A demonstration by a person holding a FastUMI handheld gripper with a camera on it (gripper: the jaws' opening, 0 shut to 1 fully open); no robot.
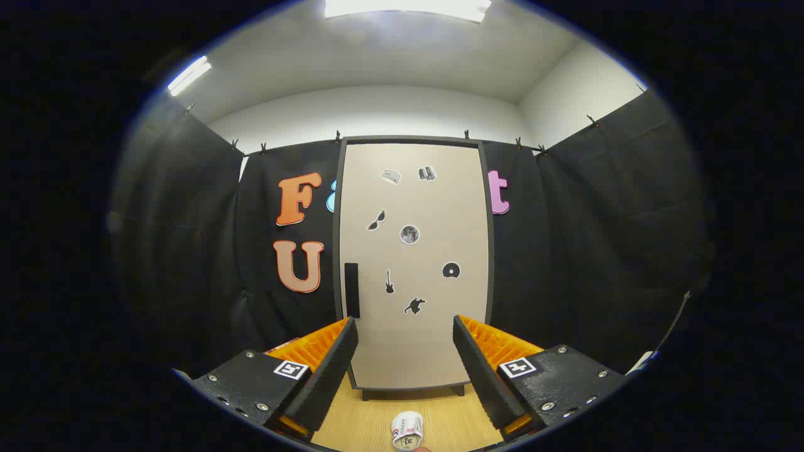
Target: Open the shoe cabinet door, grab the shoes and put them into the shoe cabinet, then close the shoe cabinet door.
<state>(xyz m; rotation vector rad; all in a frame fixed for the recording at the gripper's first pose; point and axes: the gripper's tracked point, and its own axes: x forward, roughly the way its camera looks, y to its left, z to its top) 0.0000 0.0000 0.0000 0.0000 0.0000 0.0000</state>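
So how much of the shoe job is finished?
Nothing yet. The cabinet door is shut, its dark handle untouched. The gripper is open, holding nothing. A shoe waits on the floor between the fingers. Opening, putting the shoe inside and closing are all left.

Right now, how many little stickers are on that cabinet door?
7 on the closed door: two side by side at the top, two mid-door, one towards the right edge, two lower down above the open fingers.

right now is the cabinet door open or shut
Shut: the door sits flush in its frame, handle untouched; the tool is open.
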